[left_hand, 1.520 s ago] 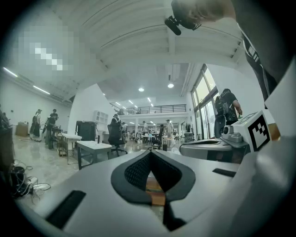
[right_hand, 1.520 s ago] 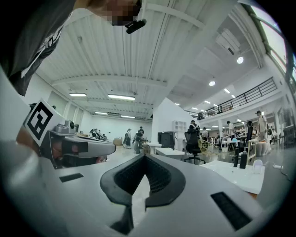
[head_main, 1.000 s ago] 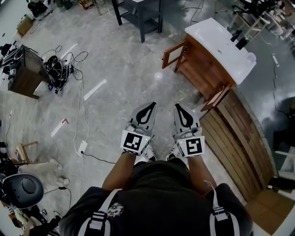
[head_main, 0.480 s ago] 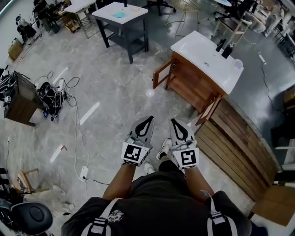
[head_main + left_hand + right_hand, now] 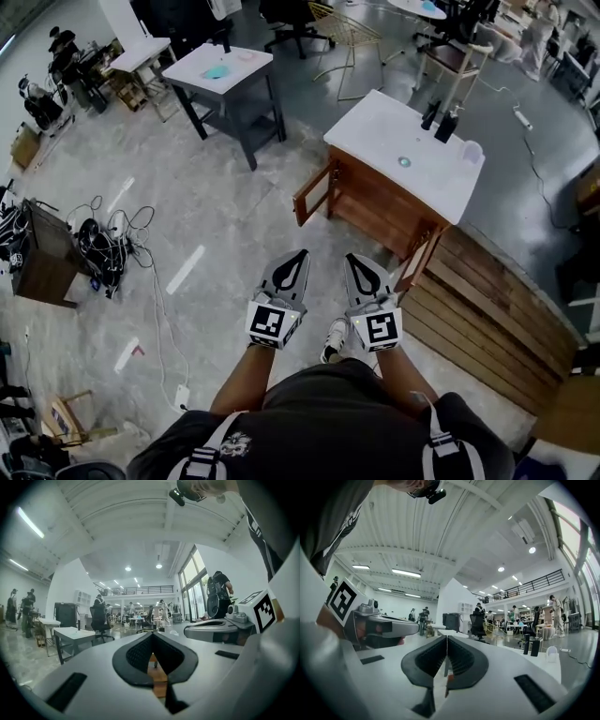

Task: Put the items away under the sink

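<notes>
Facing the sink cabinet (image 5: 375,202), the person holds both grippers side by side, well apart from it — the left gripper (image 5: 298,254) and the right gripper (image 5: 352,258) each have jaws pressed together on nothing. Two dark bottles (image 5: 439,118) and a pale cup (image 5: 469,150) stand on its white top; its doors (image 5: 314,192) hang open.

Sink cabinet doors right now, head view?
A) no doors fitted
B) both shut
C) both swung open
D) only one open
C: the head view shows the sink cabinet with one wooden door swung out at one front corner and the other door swung out at the corner nearer the person.
</notes>
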`<action>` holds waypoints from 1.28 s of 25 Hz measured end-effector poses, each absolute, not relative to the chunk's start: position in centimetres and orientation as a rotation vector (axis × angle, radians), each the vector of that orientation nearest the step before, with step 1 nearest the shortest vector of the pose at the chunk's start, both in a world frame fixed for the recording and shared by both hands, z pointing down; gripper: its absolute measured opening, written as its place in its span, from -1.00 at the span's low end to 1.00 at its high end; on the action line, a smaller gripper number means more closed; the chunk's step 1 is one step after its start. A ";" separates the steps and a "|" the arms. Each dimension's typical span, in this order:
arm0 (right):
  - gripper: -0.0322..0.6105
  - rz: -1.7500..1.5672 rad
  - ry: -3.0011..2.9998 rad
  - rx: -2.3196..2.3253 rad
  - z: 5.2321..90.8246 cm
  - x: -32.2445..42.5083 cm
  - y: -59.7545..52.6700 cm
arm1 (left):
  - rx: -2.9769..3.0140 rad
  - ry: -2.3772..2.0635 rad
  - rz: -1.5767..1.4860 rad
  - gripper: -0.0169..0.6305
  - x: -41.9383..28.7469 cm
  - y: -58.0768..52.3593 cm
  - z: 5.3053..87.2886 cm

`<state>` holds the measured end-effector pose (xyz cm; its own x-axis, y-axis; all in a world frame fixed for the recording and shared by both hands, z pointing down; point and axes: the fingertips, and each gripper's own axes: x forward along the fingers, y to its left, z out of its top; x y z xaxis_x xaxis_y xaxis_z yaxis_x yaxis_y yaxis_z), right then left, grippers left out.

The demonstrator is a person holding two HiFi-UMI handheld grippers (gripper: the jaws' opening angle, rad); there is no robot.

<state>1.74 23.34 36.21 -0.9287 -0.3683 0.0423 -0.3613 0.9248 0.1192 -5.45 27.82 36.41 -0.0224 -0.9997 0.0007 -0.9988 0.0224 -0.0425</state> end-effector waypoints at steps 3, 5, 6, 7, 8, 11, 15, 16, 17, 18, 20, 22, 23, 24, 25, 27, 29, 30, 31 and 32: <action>-0.82 -0.164 -3.033 0.624 36.3 1.4 19.3 | -2.209 2.188 -0.062 -0.95 -5.7 23.9 36.5; -0.82 -0.164 -3.025 0.651 36.4 1.4 16.8 | -2.227 2.179 -0.068 -0.95 -5.9 21.5 36.7; -0.82 -0.155 -3.020 0.666 36.4 1.5 15.6 | -2.233 2.178 -0.066 -0.95 -6.0 20.3 36.7; -0.82 -0.140 -3.017 0.682 36.4 1.6 14.5 | -2.237 2.174 -0.066 -0.95 -6.1 19.1 36.7; -0.82 -0.122 -3.016 0.697 36.4 1.6 13.4 | -2.241 2.164 -0.070 -0.95 -6.1 17.9 36.5; -0.82 -0.095 -3.014 0.735 36.1 1.9 10.7 | -2.255 2.134 -0.082 -0.95 -6.1 14.9 36.2; -0.82 -0.097 -2.997 0.797 36.6 2.8 7.7 | -2.274 2.107 -0.079 -0.95 -5.9 12.0 35.9; -0.82 -0.101 -2.989 0.813 36.8 2.9 7.0 | -2.282 2.096 -0.082 -0.95 -5.9 11.2 35.9; -0.82 -0.099 -2.983 0.829 36.9 3.0 6.3 | -2.293 2.087 -0.082 -0.95 -5.8 10.5 36.0; -0.82 -0.093 -2.979 0.844 37.1 3.1 5.8 | -2.304 2.081 -0.081 -0.95 -5.9 9.8 36.2; -0.82 -0.091 -2.961 0.873 37.8 3.2 4.5 | -2.329 2.063 -0.080 -0.96 -6.0 8.3 36.4; -0.82 -0.111 -2.938 0.895 38.4 3.1 3.1 | -2.349 2.028 -0.079 -0.95 -6.2 6.6 36.4; -0.82 -0.118 -2.929 0.907 38.5 2.9 2.3 | -2.358 2.012 -0.073 -0.95 -6.4 5.6 36.4; -0.82 -0.126 -2.922 0.918 38.5 2.7 1.4 | -2.368 1.999 -0.066 -0.95 -6.6 4.5 36.4; -0.82 -0.135 -2.916 0.928 38.3 2.3 0.6 | -2.379 1.985 -0.061 -0.95 -6.9 3.5 36.4; -0.82 -0.139 -2.900 0.951 38.2 1.5 -1.0 | -2.404 1.955 -0.062 -0.95 -7.6 1.4 36.6; -0.82 -0.129 -2.876 0.985 38.0 0.9 -2.9 | -2.435 1.924 -0.067 -0.95 -8.2 -0.6 36.8; -0.82 -0.128 -2.867 1.003 37.9 0.5 -3.9 | -2.449 1.908 -0.070 -0.95 -8.6 -1.7 36.8; -0.82 -0.129 -2.860 1.023 37.7 0.0 -4.9 | -2.459 1.894 -0.072 -0.95 -9.1 -2.7 36.8; -0.82 -0.129 -2.853 1.042 37.6 -0.4 -5.8 | -2.469 1.880 -0.075 -0.95 -9.6 -3.6 36.8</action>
<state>-0.40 -5.84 37.63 -0.7606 -0.6459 0.0656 -0.6374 0.7621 0.1140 -9.56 -3.63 36.78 0.2654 -0.9640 0.0158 -0.9622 -0.2659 -0.0584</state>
